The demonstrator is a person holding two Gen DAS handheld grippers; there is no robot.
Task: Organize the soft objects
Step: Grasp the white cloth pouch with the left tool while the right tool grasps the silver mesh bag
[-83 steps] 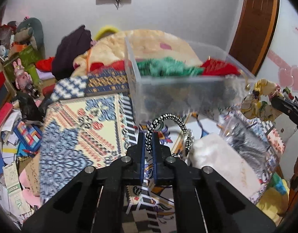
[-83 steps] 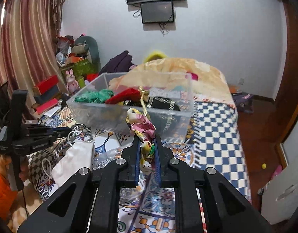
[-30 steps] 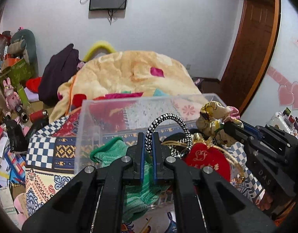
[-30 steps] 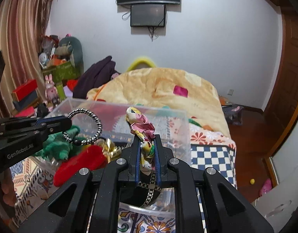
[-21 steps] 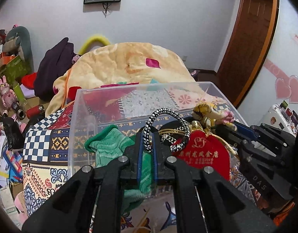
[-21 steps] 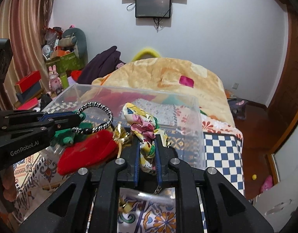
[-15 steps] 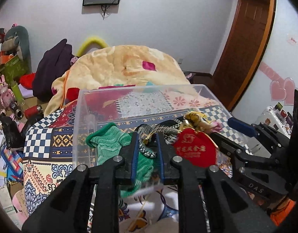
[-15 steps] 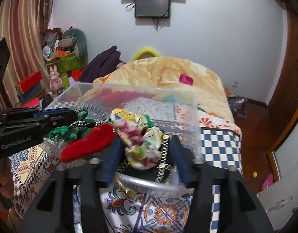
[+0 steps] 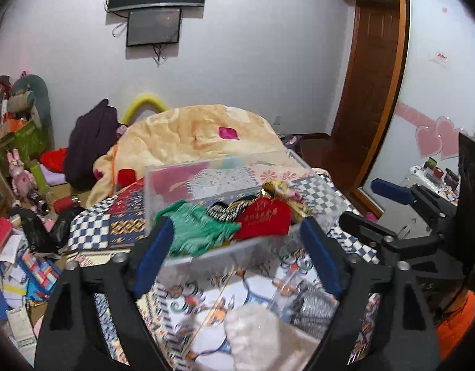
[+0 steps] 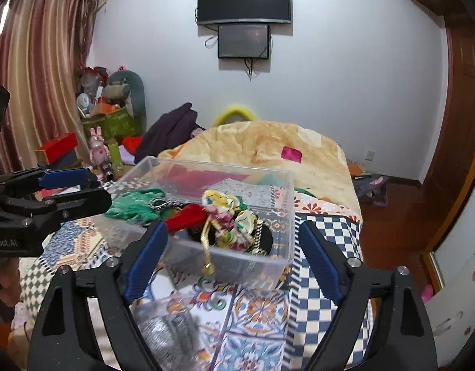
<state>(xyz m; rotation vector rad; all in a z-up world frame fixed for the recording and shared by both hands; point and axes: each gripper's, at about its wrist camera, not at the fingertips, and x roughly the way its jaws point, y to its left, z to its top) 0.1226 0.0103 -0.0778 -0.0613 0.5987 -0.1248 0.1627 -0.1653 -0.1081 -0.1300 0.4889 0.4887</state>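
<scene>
A clear plastic bin [image 9: 206, 255] [image 10: 285, 185] stands on the patterned bedspread. It holds a green knit piece [image 9: 197, 228] [image 10: 132, 208], a red pouch [image 9: 265, 219] [image 10: 187, 216], the black-and-white braided band [image 9: 228, 211] [image 10: 158, 204] and the floral scrunchie [image 10: 229, 219] [image 9: 280, 190]. My left gripper [image 9: 237, 256] is open and empty in front of the bin. My right gripper [image 10: 232, 259] is open and empty in front of the bin. Each gripper shows in the other's view, the right [image 9: 392, 213] and the left [image 10: 51, 191].
A white fluffy item [image 9: 262, 337] and a clear bag with a silvery thing [image 9: 311, 309] [image 10: 166, 330] lie on the bedspread near me. A yellow blanket [image 9: 200, 136] is heaped behind the bin. Clutter [image 9: 17, 247] fills the floor at left. A wooden door [image 9: 373, 92] stands at right.
Both grippers opened and pulled back. The braided band dropped from the left gripper and the floral scrunchie from the right; both now lie in the bin.
</scene>
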